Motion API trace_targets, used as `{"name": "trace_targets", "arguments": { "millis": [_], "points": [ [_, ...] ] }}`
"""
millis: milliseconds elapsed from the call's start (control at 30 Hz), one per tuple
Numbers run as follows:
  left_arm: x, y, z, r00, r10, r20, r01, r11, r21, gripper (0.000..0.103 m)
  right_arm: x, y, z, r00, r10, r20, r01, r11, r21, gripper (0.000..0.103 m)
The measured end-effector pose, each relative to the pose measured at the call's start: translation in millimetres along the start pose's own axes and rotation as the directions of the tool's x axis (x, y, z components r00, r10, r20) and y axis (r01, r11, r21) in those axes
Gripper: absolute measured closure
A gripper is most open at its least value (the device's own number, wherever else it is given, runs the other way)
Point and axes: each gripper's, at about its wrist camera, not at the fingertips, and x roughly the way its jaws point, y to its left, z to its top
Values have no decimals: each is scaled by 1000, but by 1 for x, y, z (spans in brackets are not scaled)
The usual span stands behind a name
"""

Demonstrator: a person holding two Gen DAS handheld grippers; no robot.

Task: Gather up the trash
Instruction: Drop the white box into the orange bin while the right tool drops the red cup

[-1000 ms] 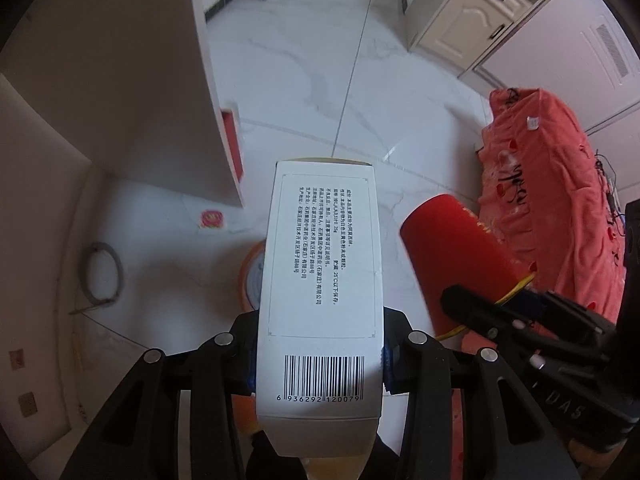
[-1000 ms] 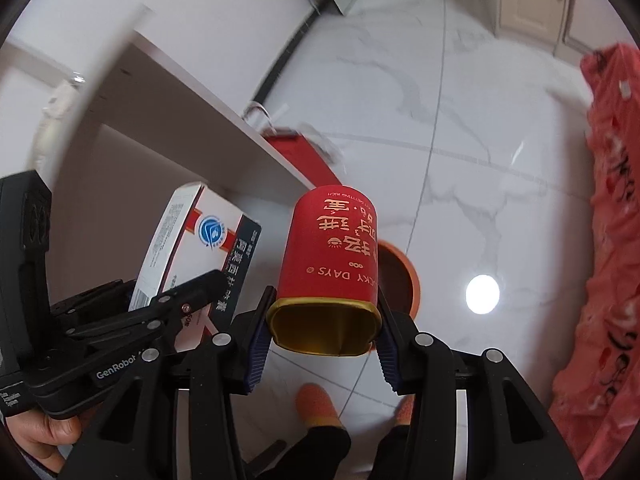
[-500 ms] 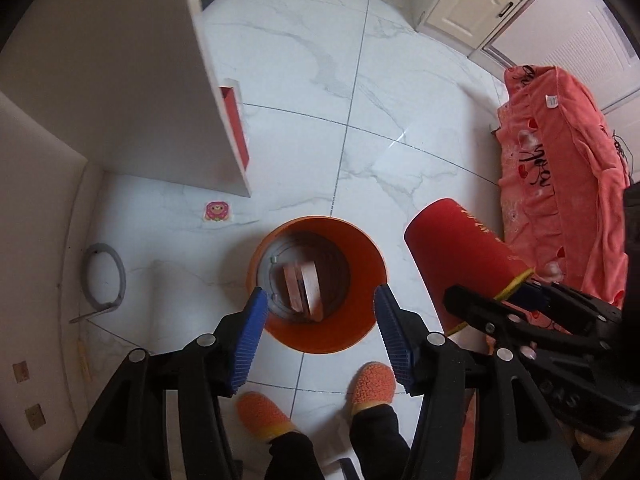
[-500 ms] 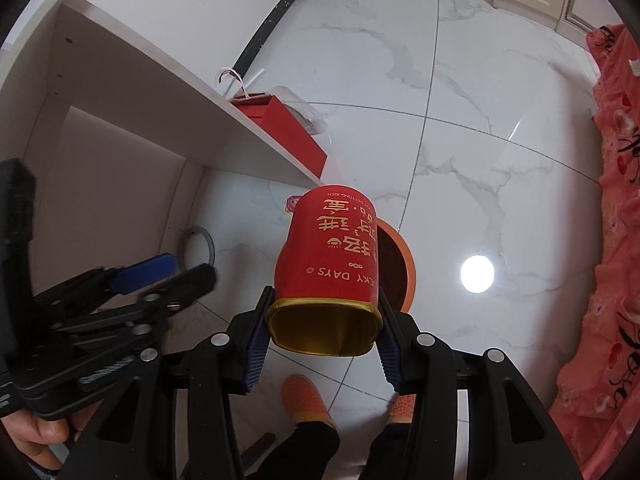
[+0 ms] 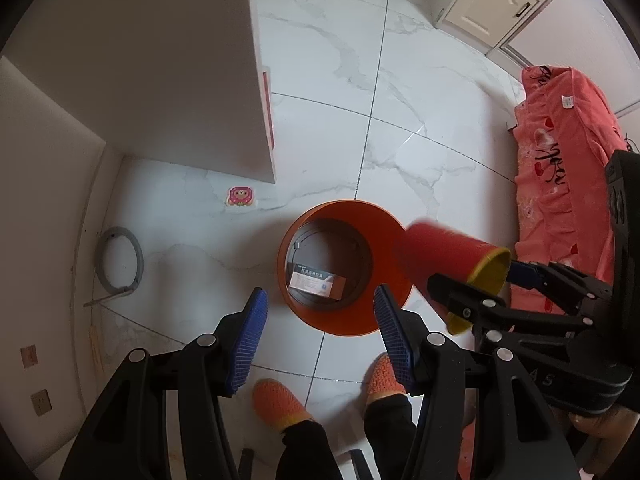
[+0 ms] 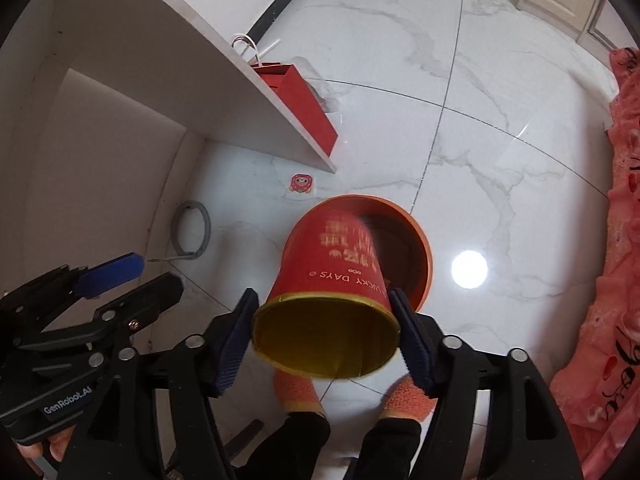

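Note:
An orange bin (image 5: 308, 312) stands on the floor below me, and it also shows in the right wrist view (image 6: 424, 256). A white box (image 5: 318, 282) lies flat at its bottom. My left gripper (image 5: 318, 338) is open and empty above the bin's near rim. A red paper cup (image 6: 332, 280) with a gold rim hangs blurred between the spread pads of my right gripper (image 6: 326, 340), mouth toward the camera, over the bin. In the left wrist view the cup (image 5: 444, 258) is at the bin's right rim.
A white desk (image 5: 160, 80) overhangs on the left, with a red gift bag (image 6: 300, 96) beside its leg. A sticker (image 5: 240, 196) and a grey hose ring (image 5: 120, 260) lie on the marble floor. A pink-covered sofa (image 5: 560, 168) stands at right. The person's orange slippers (image 5: 280, 400) are below.
The left gripper opened and let the white box fall into the bin. The right gripper moved over the bin and its pads have spread off the red cup, which now blurs.

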Motion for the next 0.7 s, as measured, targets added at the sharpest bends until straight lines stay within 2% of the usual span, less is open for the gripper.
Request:
{"name": "trace_targets", "arguments": {
  "millis": [367,500,700],
  "points": [
    [-6,4,-5,1000,-3,10,2,1000,9,46,-10,3,1,1000,1,28,-1,1000,8,35],
    [-7,6,-9,1000,-4,12,4,1000,4,46,-11,2,3,999,-5,41,4,1000,25,27],
    [-8,6,-13,1000,2,1,-2,1000,3,46,-16,5,2,999,-9,54,9,1000,10,27]
  ]
}}
